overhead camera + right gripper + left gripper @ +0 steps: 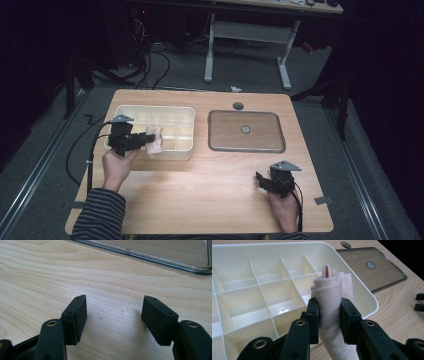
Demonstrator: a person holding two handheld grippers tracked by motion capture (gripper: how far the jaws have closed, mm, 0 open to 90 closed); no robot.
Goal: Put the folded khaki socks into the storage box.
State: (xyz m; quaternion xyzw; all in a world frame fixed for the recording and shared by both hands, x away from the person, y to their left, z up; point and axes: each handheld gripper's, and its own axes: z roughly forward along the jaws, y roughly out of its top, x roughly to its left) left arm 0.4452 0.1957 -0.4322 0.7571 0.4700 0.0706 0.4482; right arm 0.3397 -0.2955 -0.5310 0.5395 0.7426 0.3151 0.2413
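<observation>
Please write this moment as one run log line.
left hand-held gripper: shut on rolled cloth | over divided tray | right hand-held gripper: open, empty

Rolled cloth [333, 293]: pale peach-pink, plain — a small white printed mark low on the roll.
Divided tray [364, 293]: cream, glossy, the partitions the same cream.
Lid [246, 131]: clear with a smoky brown tint, dark rim, a small grey disc at its centre.
Table [210, 180]: light wood, fine grain lines.
Left gripper [329, 315]: black, brass-coloured eyelets on the arms — grey plate on top.
Right gripper [116, 315]: black, matte pads, brass-coloured eyelets.
Sleeve [100, 215]: narrow dark and grey stripes.
Floor [45, 140]: grey.
</observation>
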